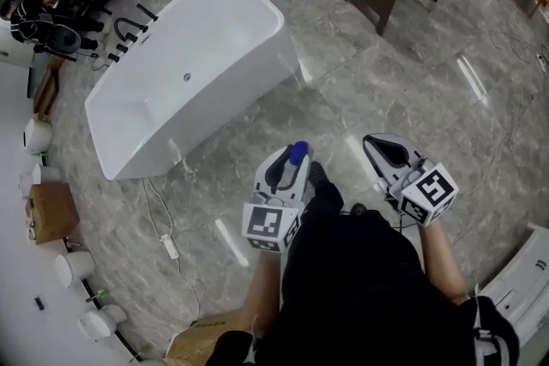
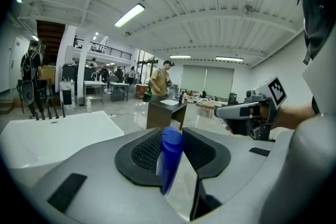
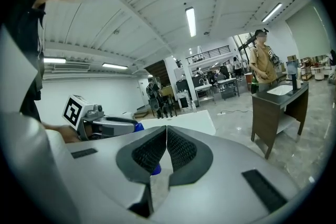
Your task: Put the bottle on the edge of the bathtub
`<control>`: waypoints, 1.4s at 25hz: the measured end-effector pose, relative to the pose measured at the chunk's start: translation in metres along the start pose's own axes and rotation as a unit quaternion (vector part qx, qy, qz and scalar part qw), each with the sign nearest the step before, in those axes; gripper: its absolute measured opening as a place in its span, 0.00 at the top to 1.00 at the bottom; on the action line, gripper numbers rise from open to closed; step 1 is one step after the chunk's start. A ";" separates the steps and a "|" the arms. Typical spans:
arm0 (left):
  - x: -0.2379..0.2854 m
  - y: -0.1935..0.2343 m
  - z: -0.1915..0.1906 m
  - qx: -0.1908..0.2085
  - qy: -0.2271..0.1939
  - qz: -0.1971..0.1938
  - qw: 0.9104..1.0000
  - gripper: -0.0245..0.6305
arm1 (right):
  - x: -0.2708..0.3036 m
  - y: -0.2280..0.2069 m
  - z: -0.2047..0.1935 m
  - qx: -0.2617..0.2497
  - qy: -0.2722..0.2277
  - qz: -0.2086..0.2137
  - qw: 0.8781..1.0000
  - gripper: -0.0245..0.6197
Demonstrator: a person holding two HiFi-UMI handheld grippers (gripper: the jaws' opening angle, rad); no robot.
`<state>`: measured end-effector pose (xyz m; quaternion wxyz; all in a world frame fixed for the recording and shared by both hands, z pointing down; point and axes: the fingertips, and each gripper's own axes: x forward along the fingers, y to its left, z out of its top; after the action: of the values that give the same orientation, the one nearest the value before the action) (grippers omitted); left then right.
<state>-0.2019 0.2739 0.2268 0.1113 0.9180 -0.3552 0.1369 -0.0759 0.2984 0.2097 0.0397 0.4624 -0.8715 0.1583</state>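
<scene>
Grey marble flooring [image 1: 412, 81] carries the white bathtub [image 1: 184, 69], which lies ahead and to the left, well apart from both claws. The left claw [image 1: 287, 170] is clamped on the blue bottle [image 1: 298, 153], whose cap end projects past the pads [image 2: 202, 152]. The right claw [image 1: 388, 152] is closed and empty. Of the two, the left claw is nearer the tub's rim. The head view gives the tub's full outline, with its long axis running diagonally. Only the left gripper view shows both pads pressed against the bottle's sides.
</scene>
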 end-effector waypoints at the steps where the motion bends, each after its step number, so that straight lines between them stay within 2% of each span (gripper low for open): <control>1: 0.004 0.009 0.004 0.001 -0.001 -0.003 1.000 0.76 | 0.011 -0.001 0.004 0.000 -0.001 0.001 1.000 0.94; 8: 0.031 0.063 0.009 0.023 -0.006 -0.033 0.999 0.76 | 0.073 -0.019 0.010 -0.003 0.018 -0.018 1.000 0.94; 15: 0.038 0.075 0.006 0.046 -0.001 -0.064 0.997 0.76 | 0.112 -0.017 0.009 0.001 0.050 -0.002 0.999 0.94; 18: 0.044 0.079 0.000 0.044 0.002 -0.053 0.998 0.76 | 0.123 -0.019 0.012 -0.003 0.053 0.013 0.999 0.94; 23: 0.069 0.089 -0.012 0.006 0.013 -0.029 0.999 0.76 | 0.141 -0.038 0.011 -0.006 0.065 0.040 0.997 0.94; 26: 0.088 0.098 -0.013 -0.001 0.027 -0.011 1.000 0.76 | 0.154 -0.054 0.016 -0.011 0.070 0.056 0.996 0.94; 31: 0.129 0.106 -0.014 -0.012 0.047 0.019 0.999 0.76 | 0.169 -0.095 0.017 -0.005 0.074 0.078 0.994 0.94; 35: 0.177 0.106 -0.019 -0.035 0.049 0.044 0.997 0.76 | 0.180 -0.141 0.006 -0.013 0.087 0.101 0.991 0.94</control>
<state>-0.1522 0.0932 0.3144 0.1548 0.8893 -0.3935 0.1742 -0.0624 0.0805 0.2769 0.1056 0.3556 -0.9091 0.1894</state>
